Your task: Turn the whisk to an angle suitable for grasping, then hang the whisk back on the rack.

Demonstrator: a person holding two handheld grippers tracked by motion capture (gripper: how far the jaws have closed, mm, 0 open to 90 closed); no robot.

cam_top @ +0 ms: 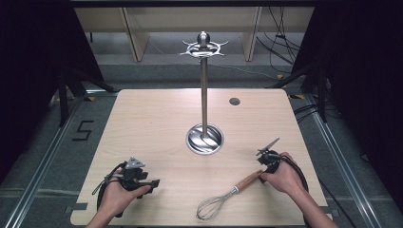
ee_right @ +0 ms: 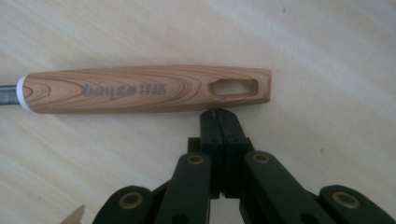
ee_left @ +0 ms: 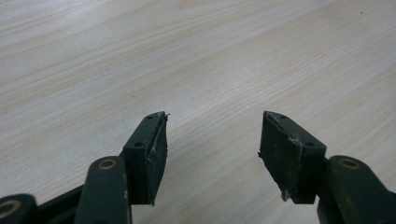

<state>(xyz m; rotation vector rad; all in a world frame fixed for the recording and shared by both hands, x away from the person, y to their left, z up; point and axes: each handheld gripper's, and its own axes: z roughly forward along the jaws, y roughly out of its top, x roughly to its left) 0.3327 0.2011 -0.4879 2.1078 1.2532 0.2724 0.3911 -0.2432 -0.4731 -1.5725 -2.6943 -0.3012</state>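
- Wooden-handled whisk [cam_top: 223,197] lies flat on the surface [cam_top: 152,123], near its front edge, wire head pointing toward the person.
- Right gripper [ee_right: 218,114] — fingers pressed together, nothing between them, tips just beside the whisk handle [ee_right: 144,88].
- Left gripper [ee_left: 212,140] — fingers wide apart, empty, over bare wood.

Whisk [ee_right: 144,89] wires beyond the frame edge (handle alone visible)

Light wood table [cam_top: 142,123], grey floor [cam_top: 57,142], dark curtains [cam_top: 28,57].
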